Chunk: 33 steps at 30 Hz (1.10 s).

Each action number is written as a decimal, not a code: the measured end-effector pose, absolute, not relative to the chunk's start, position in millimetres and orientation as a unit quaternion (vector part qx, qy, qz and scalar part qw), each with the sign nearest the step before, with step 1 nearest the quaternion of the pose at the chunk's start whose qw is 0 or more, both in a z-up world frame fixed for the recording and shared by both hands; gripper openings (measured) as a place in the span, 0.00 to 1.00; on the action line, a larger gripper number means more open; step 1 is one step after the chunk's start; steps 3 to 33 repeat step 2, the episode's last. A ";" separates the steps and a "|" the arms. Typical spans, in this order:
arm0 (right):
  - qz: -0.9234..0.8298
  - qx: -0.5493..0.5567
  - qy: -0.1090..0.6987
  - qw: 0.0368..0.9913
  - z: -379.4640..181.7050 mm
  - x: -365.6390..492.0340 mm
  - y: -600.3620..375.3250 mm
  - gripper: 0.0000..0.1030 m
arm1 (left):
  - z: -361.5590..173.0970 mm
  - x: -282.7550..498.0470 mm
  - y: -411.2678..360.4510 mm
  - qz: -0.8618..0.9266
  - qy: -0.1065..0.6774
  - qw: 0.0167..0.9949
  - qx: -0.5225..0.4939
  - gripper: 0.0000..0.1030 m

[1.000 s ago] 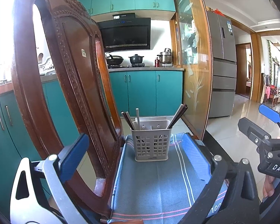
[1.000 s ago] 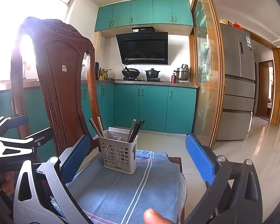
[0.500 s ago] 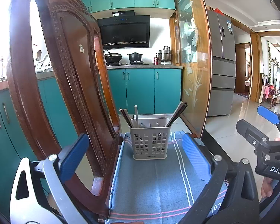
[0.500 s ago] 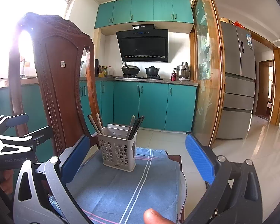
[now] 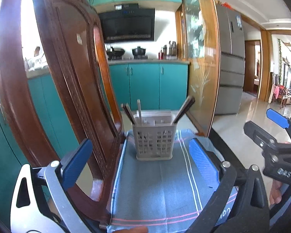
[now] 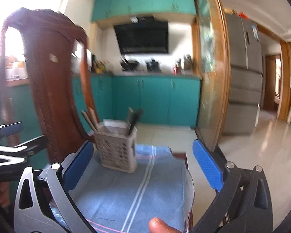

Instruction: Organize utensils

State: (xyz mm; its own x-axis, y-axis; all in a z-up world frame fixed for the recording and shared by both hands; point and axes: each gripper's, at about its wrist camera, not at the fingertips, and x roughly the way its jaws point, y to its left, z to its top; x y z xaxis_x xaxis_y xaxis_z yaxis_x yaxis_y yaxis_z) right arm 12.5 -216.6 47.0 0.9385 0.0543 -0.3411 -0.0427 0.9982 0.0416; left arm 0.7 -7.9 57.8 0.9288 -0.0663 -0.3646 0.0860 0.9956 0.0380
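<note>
A grey perforated utensil holder stands upright on a blue striped cloth over a chair seat. Dark chopsticks lean out of its right side, more sticks and a pale utensil out of its left. My left gripper is open and empty, short of the holder. My right gripper is open and empty too, the holder just ahead near its left finger. The right wrist view is blurred. Each gripper shows at the edge of the other's view.
The carved wooden chair back rises close on the left. A glass sliding door with a wooden frame stands to the right, with tiled floor and a fridge beyond. Teal kitchen cabinets lie behind.
Both grippers have drifted closer to the holder, which now looks larger in both views. The right wrist view has turned and blurred. Both stay open.
</note>
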 end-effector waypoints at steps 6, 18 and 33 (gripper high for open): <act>0.016 0.035 0.250 0.968 19.6 50.6 -222.1 0.97 | 46.7 12.5 -9.0 -0.046 0.228 0.972 0.019 0.96; 0.016 0.035 0.250 0.968 19.6 50.6 -222.1 0.97 | 46.7 12.5 -9.0 -0.046 0.228 0.972 0.019 0.96; 0.016 0.035 0.250 0.968 19.6 50.6 -222.1 0.97 | 46.7 12.5 -9.0 -0.046 0.228 0.972 0.019 0.96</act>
